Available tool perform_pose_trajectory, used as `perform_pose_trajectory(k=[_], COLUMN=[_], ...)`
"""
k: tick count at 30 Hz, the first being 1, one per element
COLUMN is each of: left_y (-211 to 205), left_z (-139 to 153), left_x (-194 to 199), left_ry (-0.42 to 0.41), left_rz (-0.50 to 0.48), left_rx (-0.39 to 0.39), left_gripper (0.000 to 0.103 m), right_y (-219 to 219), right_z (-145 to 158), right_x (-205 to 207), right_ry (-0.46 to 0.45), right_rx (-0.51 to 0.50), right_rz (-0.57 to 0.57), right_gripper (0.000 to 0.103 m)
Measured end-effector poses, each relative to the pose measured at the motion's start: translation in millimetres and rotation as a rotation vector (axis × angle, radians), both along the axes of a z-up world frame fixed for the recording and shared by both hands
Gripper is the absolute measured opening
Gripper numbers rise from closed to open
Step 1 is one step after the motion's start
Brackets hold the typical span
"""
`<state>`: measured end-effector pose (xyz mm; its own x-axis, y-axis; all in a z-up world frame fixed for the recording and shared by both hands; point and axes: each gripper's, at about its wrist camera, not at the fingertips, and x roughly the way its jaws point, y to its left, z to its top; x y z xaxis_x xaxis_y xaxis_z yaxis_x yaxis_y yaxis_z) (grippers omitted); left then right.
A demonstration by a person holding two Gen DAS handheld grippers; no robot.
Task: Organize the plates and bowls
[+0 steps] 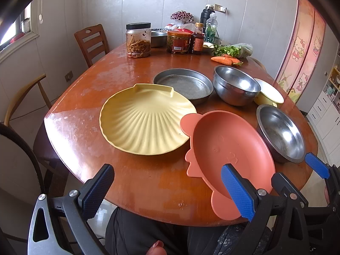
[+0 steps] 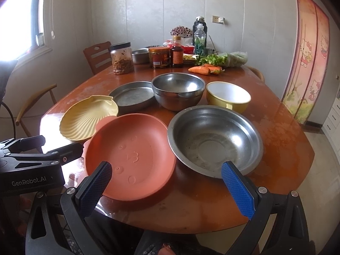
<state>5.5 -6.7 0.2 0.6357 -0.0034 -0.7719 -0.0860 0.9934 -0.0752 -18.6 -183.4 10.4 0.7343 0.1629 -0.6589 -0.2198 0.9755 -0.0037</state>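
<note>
Wooden table (image 2: pixel 276 131), yellow bowl (image 2: pixel 228 96) unhidden only from right wrist

We find the bear plate (image 2: pixel 129 157) before the right jaws, the wide bowl (image 2: pixel 214 140) right of it, the shell plate (image 2: pixel 87 119) left.

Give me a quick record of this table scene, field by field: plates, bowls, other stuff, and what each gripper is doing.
Surface: brown wooden table
Plates: yellow shell plate; orange plate, its ear overlapping the shell plate's rim; shallow metal pan
Bowls: large metal bowl, near edge; deep metal bowl; yellow bowl, white inside
Stacking: none nested yet
Far end: jars, bottles, carrots, greens
Left gripper: open, empty, over the near edge
Right gripper: open, empty, before the orange plate and large bowl
</note>
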Motion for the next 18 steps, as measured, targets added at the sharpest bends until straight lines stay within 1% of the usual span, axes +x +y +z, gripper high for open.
perform_pose_trajectory(k=[13,18], left_y=[7.4,17.9], left_z=[1.3,3.1], left_x=[-2.7,-3.2], left_ry=[-0.010,-0.018], left_rz=[0.012,0.034], left_rx=[-0.016,-0.033], left_gripper=[0.101,0.101], right_y=[6.9,11.7], right_z=[4.3,8.3], right_x=[-1.8,2.8], right_ry=[-0.023,-0.026], right_rx=[-0.009,0.003], right_rz=[0.020,0.051], right_gripper=[0.103,0.103])
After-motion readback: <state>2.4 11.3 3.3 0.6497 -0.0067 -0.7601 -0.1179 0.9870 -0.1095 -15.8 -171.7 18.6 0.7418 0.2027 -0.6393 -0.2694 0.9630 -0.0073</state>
